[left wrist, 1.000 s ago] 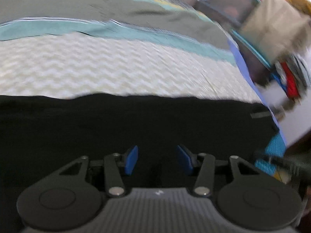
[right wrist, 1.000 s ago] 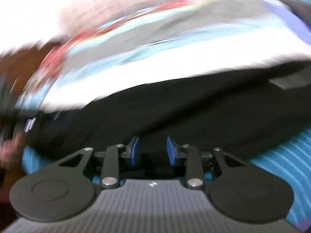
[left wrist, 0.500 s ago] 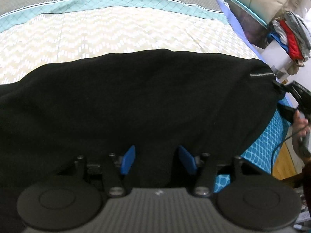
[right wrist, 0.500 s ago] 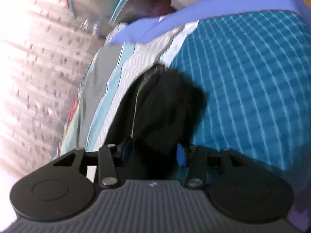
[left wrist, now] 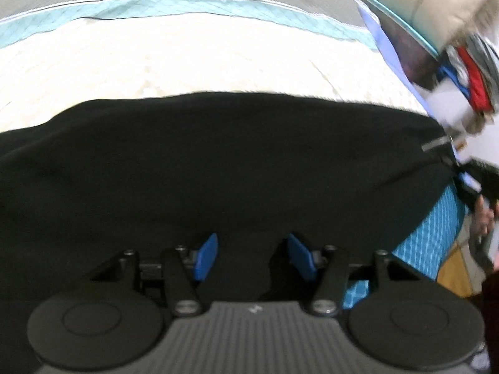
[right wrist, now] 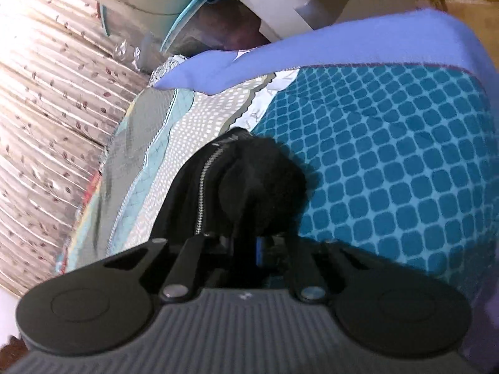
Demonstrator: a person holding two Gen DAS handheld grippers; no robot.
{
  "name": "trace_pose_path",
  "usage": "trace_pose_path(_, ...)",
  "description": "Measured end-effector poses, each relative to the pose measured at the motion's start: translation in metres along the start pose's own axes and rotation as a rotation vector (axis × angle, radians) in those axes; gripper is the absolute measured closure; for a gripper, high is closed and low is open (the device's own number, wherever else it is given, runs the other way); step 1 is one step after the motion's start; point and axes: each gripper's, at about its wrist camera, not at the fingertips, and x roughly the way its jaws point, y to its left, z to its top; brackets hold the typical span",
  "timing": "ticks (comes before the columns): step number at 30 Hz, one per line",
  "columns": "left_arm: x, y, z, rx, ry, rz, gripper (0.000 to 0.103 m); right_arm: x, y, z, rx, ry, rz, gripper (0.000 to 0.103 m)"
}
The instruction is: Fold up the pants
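Right gripper (right wrist: 249, 246) is closing its jaws on the zippered corner of the black pants (left wrist: 218, 168), having swung over from the middle a second ago. My left gripper (left wrist: 252, 257) hangs half apart over the near hem. Pants lie across the bed (left wrist: 187, 62), ready for lifting into a fold.

This is a bedroom in a home. A bed (left wrist: 218, 62) with a striped cover (right wrist: 389, 171) fills it, with a curtain (right wrist: 46, 109) and piled clothes (left wrist: 474, 74) nearby.
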Motion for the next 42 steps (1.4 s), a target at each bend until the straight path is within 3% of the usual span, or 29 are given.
trace_pose_path(3, -0.01, 0.008, 0.003, -0.054, -0.027, 0.006, 0.052, -0.008, 0.031, -0.007, -0.15, -0.042, 0.014, 0.089)
trace_pose_path(7, -0.032, 0.018, 0.005, -0.095, -0.085, -0.006, 0.052, -0.008, 0.103, -0.035, -0.54, -0.074, 0.002, 0.089)
trace_pose_path(12, -0.056, 0.034, 0.001, -0.139, -0.145, -0.014, 0.051, 0.014, 0.176, -0.136, -1.184, -0.059, -0.032, 0.088)
trace_pose_path(15, -0.067, 0.047, -0.008, -0.172, -0.152, -0.004, 0.05, 0.05, 0.186, -0.21, -1.575, 0.016, -0.069, 0.081)
trace_pose_path(16, -0.071, 0.053, -0.012, -0.184, -0.153, 0.0, 0.05, 0.057, 0.182, -0.231, -1.702, 0.048, -0.075, 0.076)
trace_pose_path(17, -0.076, 0.059, -0.016, -0.195, -0.155, 0.006, 0.05, 0.064, 0.173, -0.249, -1.833, 0.078, -0.086, 0.064)
trace_pose_path(20, -0.09, 0.076, -0.033, -0.229, -0.163, 0.013, 0.049, 0.061, 0.159, -0.272, -2.078, -0.051, -0.145, 0.056)
trace_pose_path(23, -0.102, 0.093, -0.051, -0.259, -0.171, 0.015, 0.048, 0.046, 0.169, -0.248, -2.01, -0.018, -0.12, 0.046)
trace_pose_path(25, -0.113, 0.103, -0.064, -0.274, -0.18, 0.026, 0.048, 0.015, 0.168, -0.224, -1.9, 0.009, -0.048, 0.046)
trace_pose_path(28, -0.129, 0.115, -0.082, -0.299, -0.201, 0.021, 0.048, -0.013, 0.173, -0.174, -1.6, 0.073, 0.11, 0.046)
trace_pose_path(30, -0.137, 0.121, -0.091, -0.315, -0.221, 0.012, 0.046, -0.018, 0.17, -0.143, -1.375, 0.096, 0.16, 0.048)
trace_pose_path(32, -0.144, 0.126, -0.099, -0.329, -0.238, 0.005, 0.045, -0.002, 0.169, -0.12, -1.175, 0.12, 0.144, 0.051)
trace_pose_path(33, -0.147, 0.128, -0.101, -0.335, -0.246, 0.004, 0.045, 0.008, 0.168, -0.113, -1.101, 0.137, 0.119, 0.063)
trace_pose_path(35, -0.154, 0.133, -0.107, -0.348, -0.267, 0.01, 0.042, 0.03, 0.156, -0.109, -1.001, 0.195, 0.059, 0.075)
trace_pose_path(38, -0.166, 0.144, -0.115, -0.377, -0.304, 0.025, 0.037, 0.058, 0.128, -0.127, -1.028, 0.303, -0.089, 0.075)
trace_pose_path(42, -0.182, 0.168, -0.124, -0.441, -0.357, 0.074, 0.022, 0.046, 0.131, -0.127, -1.128, 0.263, -0.121, 0.074)
